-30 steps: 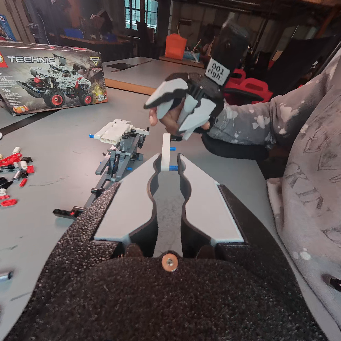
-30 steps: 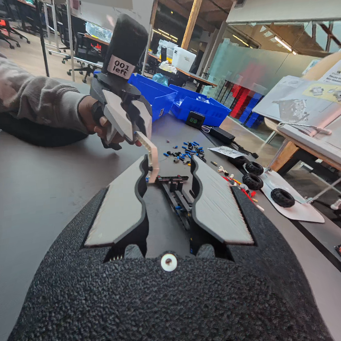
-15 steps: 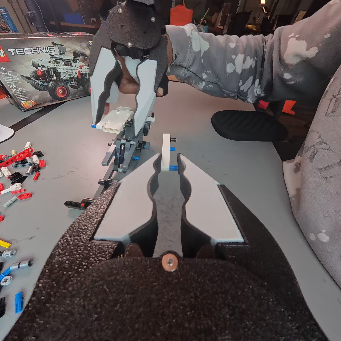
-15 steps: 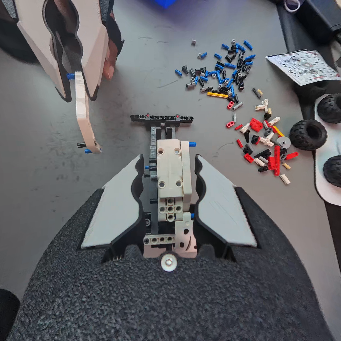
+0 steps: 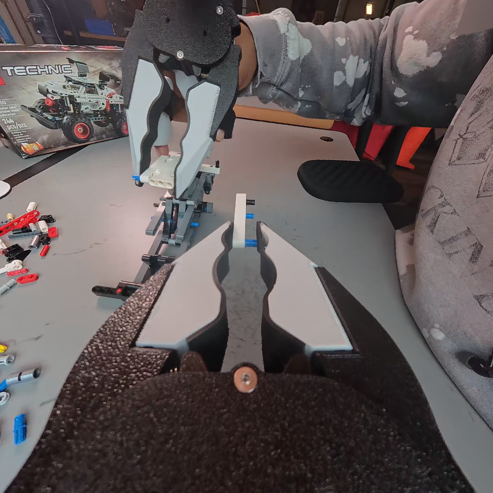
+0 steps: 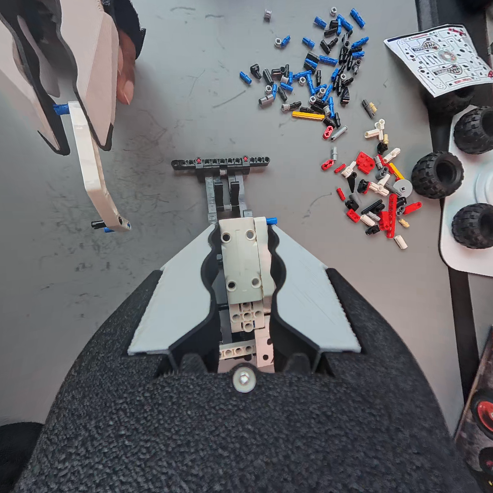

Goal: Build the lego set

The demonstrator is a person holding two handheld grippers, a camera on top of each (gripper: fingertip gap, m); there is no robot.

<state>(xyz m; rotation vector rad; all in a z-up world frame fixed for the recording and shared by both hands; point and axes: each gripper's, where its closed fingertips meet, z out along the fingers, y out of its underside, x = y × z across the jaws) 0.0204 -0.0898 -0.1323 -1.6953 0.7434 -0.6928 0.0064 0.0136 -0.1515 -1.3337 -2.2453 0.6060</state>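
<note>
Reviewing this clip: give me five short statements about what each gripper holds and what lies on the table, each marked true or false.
1. The left gripper is shut on a curved white Lego beam with blue and black pins. True.
2. The right gripper hangs empty above the table. False: its fingers straddle the white block of the partly built grey-and-black Lego chassis.
3. Black rubber tyres lie at the right edge of the right wrist view. True.
4. The white beam is already joined to the chassis. False: it is held apart, beside it.
5. The loose pins are all yellow. False: the pile of small loose pins is mostly blue and black.
</note>
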